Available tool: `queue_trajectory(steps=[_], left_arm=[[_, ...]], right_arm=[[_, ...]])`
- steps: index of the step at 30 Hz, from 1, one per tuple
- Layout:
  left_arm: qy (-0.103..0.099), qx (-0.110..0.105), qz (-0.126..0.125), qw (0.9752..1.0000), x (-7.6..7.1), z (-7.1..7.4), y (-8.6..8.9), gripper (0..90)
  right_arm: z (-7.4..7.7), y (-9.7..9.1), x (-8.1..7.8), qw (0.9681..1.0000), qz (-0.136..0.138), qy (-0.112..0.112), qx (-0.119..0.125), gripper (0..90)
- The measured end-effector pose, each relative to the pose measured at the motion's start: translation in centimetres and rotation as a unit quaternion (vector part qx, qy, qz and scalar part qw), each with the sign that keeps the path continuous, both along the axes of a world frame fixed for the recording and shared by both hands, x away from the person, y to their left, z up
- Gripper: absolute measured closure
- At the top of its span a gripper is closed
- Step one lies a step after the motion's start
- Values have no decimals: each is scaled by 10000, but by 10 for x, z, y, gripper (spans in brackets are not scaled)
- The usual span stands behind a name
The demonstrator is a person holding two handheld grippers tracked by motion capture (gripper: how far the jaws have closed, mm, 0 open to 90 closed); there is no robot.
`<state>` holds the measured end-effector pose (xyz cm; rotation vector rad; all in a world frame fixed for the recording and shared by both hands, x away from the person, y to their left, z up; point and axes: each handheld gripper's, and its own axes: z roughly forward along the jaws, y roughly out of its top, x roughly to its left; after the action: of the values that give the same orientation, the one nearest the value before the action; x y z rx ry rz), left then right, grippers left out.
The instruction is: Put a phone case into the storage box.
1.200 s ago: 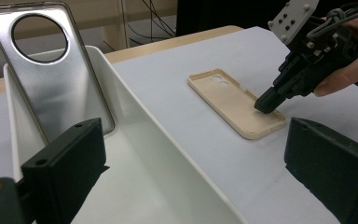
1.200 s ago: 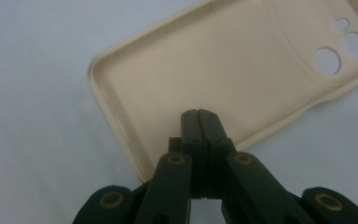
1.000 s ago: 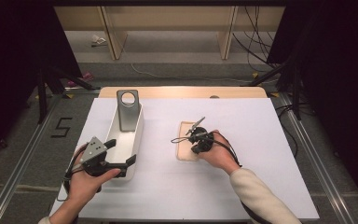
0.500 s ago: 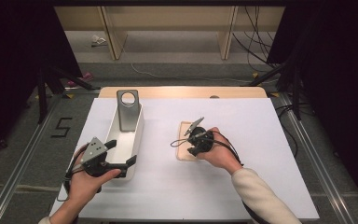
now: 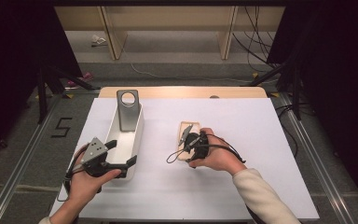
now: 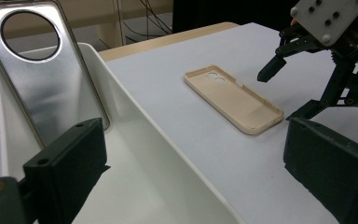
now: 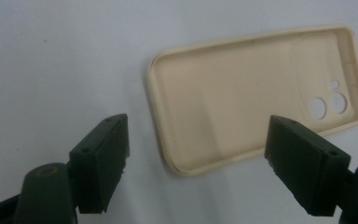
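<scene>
Right gripper [image 7: 193,163] open, jaws just widened, phone case [image 7: 256,95] lying free beyond the fingertips; left gripper [image 6: 193,177] open astride tray wall [image 6: 135,135]. Lift straight, avoid nudging case.

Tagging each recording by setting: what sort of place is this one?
Probably a lab or workshop recording station, not a home: a table with a white cover stands on a metal rail frame, loose cables trail across the floor behind, and a taped number five marks the floor.
</scene>
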<state>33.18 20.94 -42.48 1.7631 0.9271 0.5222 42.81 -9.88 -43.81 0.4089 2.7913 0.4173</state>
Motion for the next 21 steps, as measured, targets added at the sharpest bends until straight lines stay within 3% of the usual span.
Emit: queue_trajectory(steps=[3,21], left_arm=[[0,-2,-2,10000,0,0,0,56],[6,0,-13,10000,0,0,-1,57]], right_arm=[[-3,2,-2,9997,90,-6,-221,243],[-12,16,-3,9964,345,-85,-765,301]])
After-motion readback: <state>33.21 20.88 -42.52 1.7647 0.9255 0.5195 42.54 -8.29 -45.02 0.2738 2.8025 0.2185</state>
